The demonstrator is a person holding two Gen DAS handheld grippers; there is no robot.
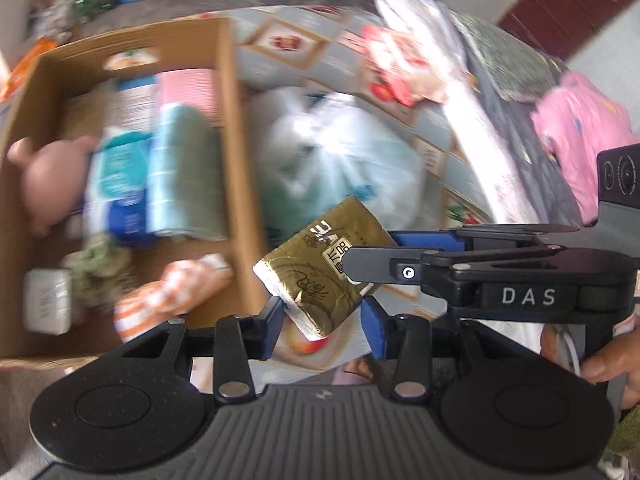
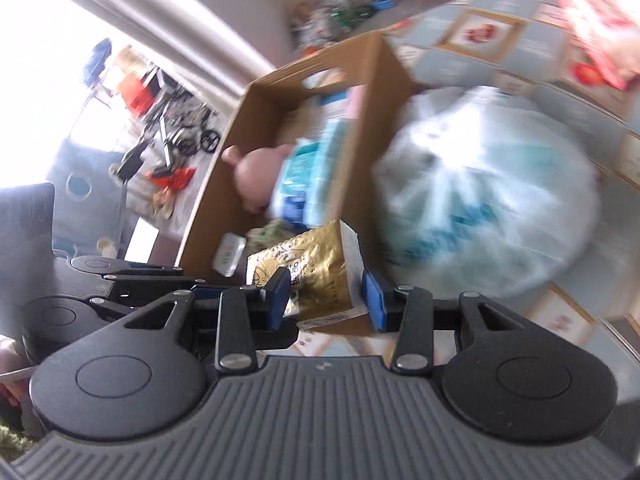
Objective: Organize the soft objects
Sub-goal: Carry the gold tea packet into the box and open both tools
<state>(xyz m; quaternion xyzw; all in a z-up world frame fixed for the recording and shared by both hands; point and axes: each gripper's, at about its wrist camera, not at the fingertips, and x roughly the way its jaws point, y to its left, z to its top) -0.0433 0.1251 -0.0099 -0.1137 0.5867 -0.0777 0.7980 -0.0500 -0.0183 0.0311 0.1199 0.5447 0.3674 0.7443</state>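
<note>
Gold tissue pack [image 1: 320, 264], a soft foil-wrapped packet with printed characters, is hanging in the air just beside the near corner of the cardboard box [image 1: 230, 128], held up between both claws. The left claw [image 1: 322, 320] is partly closed, its blue pads pressing on the pack's lower end. The right claw [image 1: 360, 258] is reaching in from the side and seems to be clamping the pack's upper end; in its own view, the right claw [image 2: 326, 294] is likewise partly closed with the pack [image 2: 316, 276] between its pads. Sharing the grip this way is probably keeping the floppy packet from sagging or slipping while it is being carried.

Inside the box, a pink plush toy [image 1: 48, 184], a rolled green towel [image 1: 184, 172] and blue-and-white soft packets [image 1: 116, 184] are already lying side by side, so the pack is likely heading there too. A tied white plastic bag [image 1: 340, 152] is sitting just outside the box's right wall on a patterned bedcover [image 1: 288, 44]. A person's hand [image 1: 612, 364] is gripping the right tool's handle.
</note>
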